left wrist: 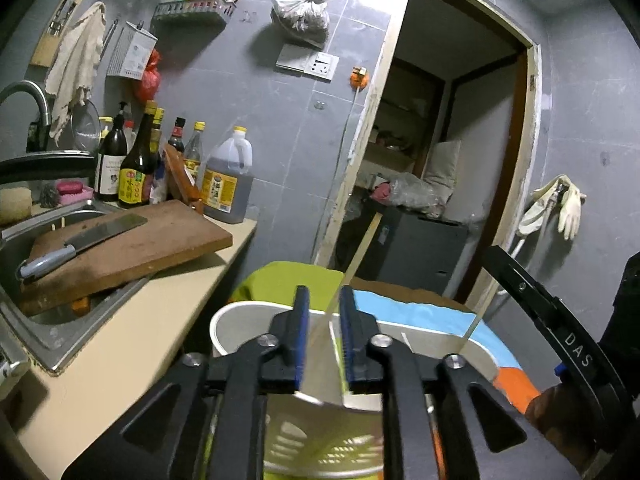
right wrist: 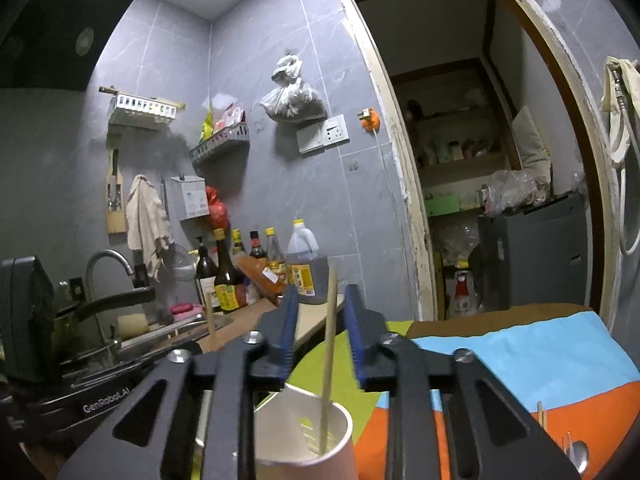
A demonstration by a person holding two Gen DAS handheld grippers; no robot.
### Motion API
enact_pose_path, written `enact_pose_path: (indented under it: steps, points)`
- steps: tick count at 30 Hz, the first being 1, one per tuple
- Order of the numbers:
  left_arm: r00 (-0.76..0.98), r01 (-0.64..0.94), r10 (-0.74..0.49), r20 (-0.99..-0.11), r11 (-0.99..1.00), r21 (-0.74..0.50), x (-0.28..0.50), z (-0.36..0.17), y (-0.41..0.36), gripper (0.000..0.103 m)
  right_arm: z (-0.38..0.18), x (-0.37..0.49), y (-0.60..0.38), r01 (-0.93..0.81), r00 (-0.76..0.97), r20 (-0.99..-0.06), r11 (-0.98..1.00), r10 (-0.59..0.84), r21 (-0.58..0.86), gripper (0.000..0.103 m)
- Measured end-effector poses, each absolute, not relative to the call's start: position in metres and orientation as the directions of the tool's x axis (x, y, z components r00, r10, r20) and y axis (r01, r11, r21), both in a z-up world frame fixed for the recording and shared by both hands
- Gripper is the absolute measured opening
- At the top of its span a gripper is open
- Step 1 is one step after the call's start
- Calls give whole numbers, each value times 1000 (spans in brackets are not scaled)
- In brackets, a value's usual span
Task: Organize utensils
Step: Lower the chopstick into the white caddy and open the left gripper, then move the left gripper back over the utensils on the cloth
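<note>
Item 1, my left gripper (left wrist: pixel 323 320): jaws a narrow way apart, blue pads facing each other over a white utensil holder (left wrist: pixel 240 324). A pale chopstick (left wrist: pixel 360 256) passes through the gap; motion blur hides whether the pads touch it, though they look clear of it.

Item 2, my right gripper (right wrist: pixel 320 320): jaws likewise a little apart. A second chopstick (right wrist: pixel 329 360) stands nearly upright in the gap with daylight on both sides, its lower end resting inside the white holder (right wrist: pixel 336 436) below. Not gripped.

Item 3, white utensil holder: stands on a cloth with green, blue, brown and orange patches (right wrist: pixel 540 360), near the edge of the beige surface (left wrist: pixel 132 320). A green slotted insert (left wrist: pixel 320 444) shows at its bottom.

Item 4, loose utensils: a spoon bowl (right wrist: pixel 578 456) and another stick (right wrist: pixel 542 416) lie on the orange patch, at the right edge of the right wrist view.

Item 5, surroundings: steel sink (left wrist: pixel 36 320) with a wooden cutting board (left wrist: pixel 132 248) across it and a cleaver (left wrist: pixel 80 240) on the board; sauce bottles (left wrist: pixel 132 168) and an oil jug (left wrist: pixel 228 180) against the grey tiled wall; open doorway (left wrist: pixel 440 160) behind; pale gloves (left wrist: pixel 556 208) hung to its right
</note>
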State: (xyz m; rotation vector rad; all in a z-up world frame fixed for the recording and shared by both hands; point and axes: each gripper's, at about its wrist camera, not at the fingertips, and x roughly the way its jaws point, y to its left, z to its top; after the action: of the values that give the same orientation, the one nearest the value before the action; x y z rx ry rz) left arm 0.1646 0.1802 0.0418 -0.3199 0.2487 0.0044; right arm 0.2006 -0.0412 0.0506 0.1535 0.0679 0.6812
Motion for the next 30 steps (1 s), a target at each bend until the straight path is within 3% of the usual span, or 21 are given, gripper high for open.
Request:
enact_pose_path:
  steps: [2, 4, 8, 9, 10, 14, 17, 24, 30]
  points:
    - [971, -39, -41, -235, 945, -324, 159, 45, 179, 25, 55, 197, -47, -618, 778, -14, 769, 628, 161, 29]
    - [972, -27, -53, -228, 941, -336, 155, 50, 177, 29, 60, 195, -53, -620, 777, -17, 768, 630, 161, 45]
    - [976, -3, -70, -206, 944, -331, 146, 61, 165, 39, 74, 184, -74, -606, 791, -1, 783, 612, 137, 62]
    - [977, 9, -79, -200, 945, -328, 144, 65, 160, 45, 76, 182, -79, -601, 795, 0, 788, 607, 133, 75]
    - [977, 16, -84, -195, 945, -326, 143, 67, 156, 50, 79, 180, -87, -594, 801, 5, 794, 599, 131, 81]
    - [977, 59, -119, -175, 946, -317, 138, 78, 135, 62, 89, 171, -119, -555, 830, 0, 824, 558, 119, 88]
    - [976, 87, -142, -163, 947, -308, 135, 83, 117, 76, 93, 165, -144, -518, 853, -6, 848, 522, 115, 102]
    - [960, 173, -223, -167, 948, -268, 133, 85, 72, 91, 90, 158, -192, -446, 890, -67, 891, 452, 88, 103]
    - [939, 217, -268, -214, 948, -232, 136, 74, 40, 92, 75, 162, -221, -391, 907, -149, 919, 393, 48, 103]
